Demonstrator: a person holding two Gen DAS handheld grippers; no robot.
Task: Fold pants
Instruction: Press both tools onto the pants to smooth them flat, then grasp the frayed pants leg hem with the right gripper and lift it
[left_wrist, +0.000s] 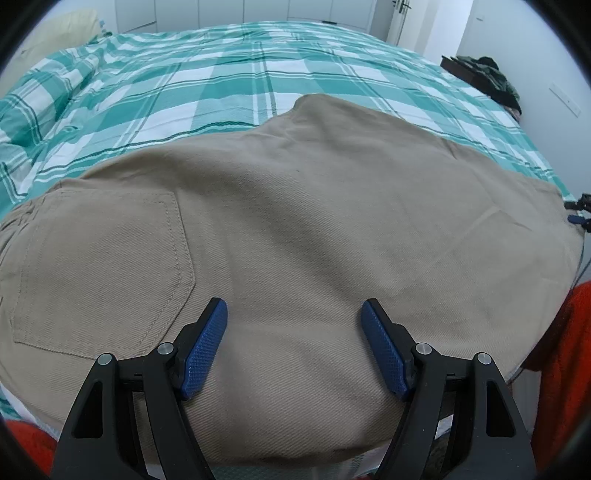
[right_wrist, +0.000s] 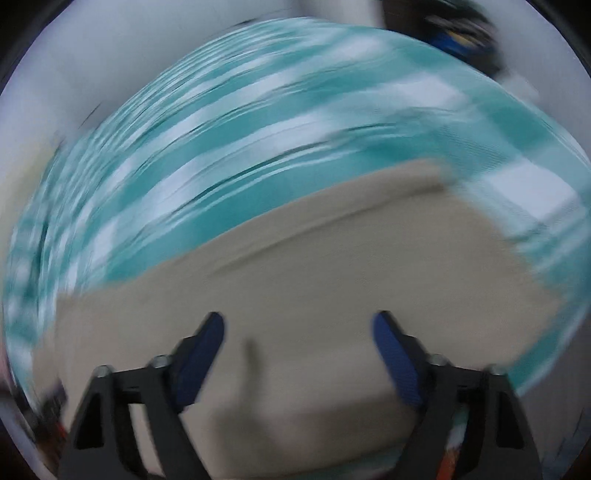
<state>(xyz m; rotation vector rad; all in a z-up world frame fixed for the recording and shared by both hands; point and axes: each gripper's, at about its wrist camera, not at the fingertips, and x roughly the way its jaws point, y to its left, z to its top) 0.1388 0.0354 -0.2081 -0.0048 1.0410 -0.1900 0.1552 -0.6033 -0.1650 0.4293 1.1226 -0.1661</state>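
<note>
Left wrist view shows the khaki pants (left_wrist: 295, 229) spread flat on the bed (left_wrist: 221, 85) for folding, while both the left gripper (left_wrist: 293, 314) and the blurred right gripper (right_wrist: 297, 328) keep their fingers wide and hold nothing.

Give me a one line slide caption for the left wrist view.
Open left gripper poised over tan pants spread flat on a green plaid bed, back pocket facing up.

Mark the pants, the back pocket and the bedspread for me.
pants (left_wrist: 314, 229): left wrist view, on the flat middle of the tan fabric.
back pocket (left_wrist: 107, 269): left wrist view, on the centre of the stitched patch.
bedspread (left_wrist: 207, 85): left wrist view, on a bare teal and white checked part beyond the pants.
</note>
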